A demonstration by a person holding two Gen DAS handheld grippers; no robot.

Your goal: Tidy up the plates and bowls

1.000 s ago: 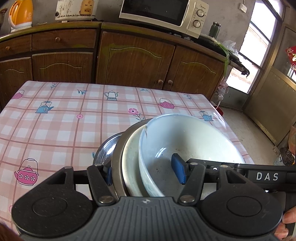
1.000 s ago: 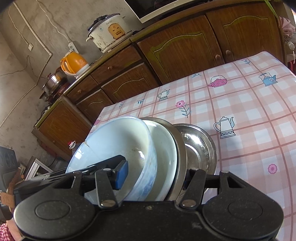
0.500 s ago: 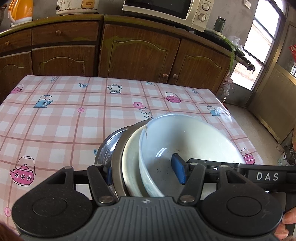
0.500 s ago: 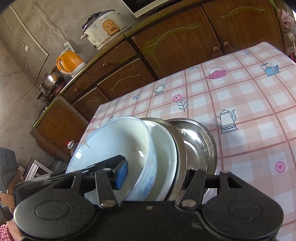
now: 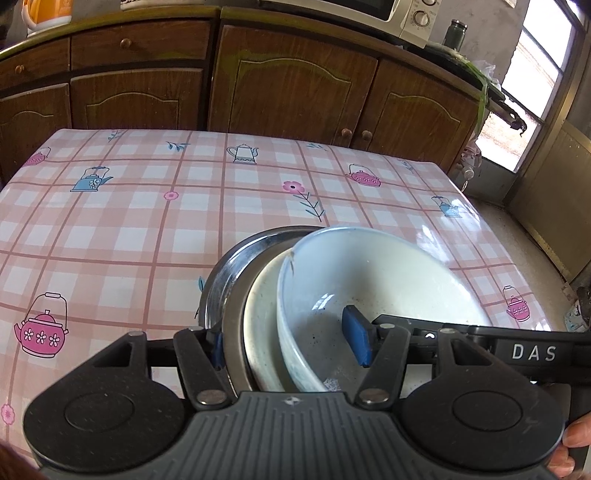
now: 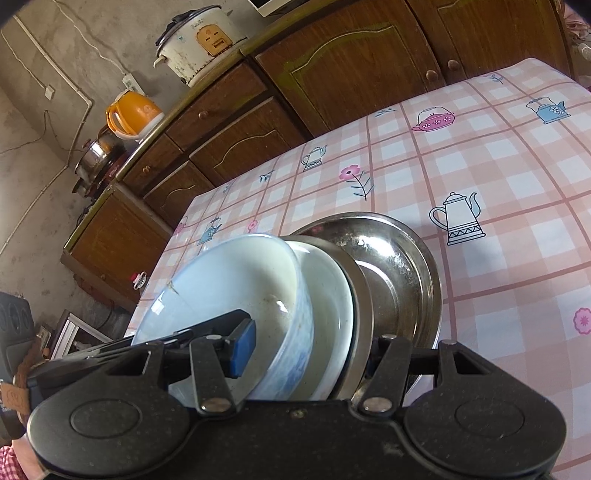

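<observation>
My left claw (image 5: 291, 345): closed on the near rim of a nested stack of dishes, one blue pad (image 5: 357, 339) inside the top bowl, the other against the steel underside. My right claw (image 6: 306, 349): clamped on the same stack from the opposite rim, one blue pad (image 6: 242, 347) inside the bowl.

Stack, top to bottom: white bowl (image 5: 388, 280) with a blue-patterned outer wall; white plate (image 5: 262, 325); steel-rimmed dish (image 6: 356, 295); steel plate (image 6: 399, 266). The stack is tilted and gripped from both sides, low over the desk (image 5: 147, 221); contact with it cannot be told.

Desk: pink check cloth printed with teapots and flowers.

Behind: brown wooden cabinets (image 5: 295, 85); rice cooker (image 6: 195, 44); orange kettle (image 6: 133, 114); microwave (image 5: 402, 14).
</observation>
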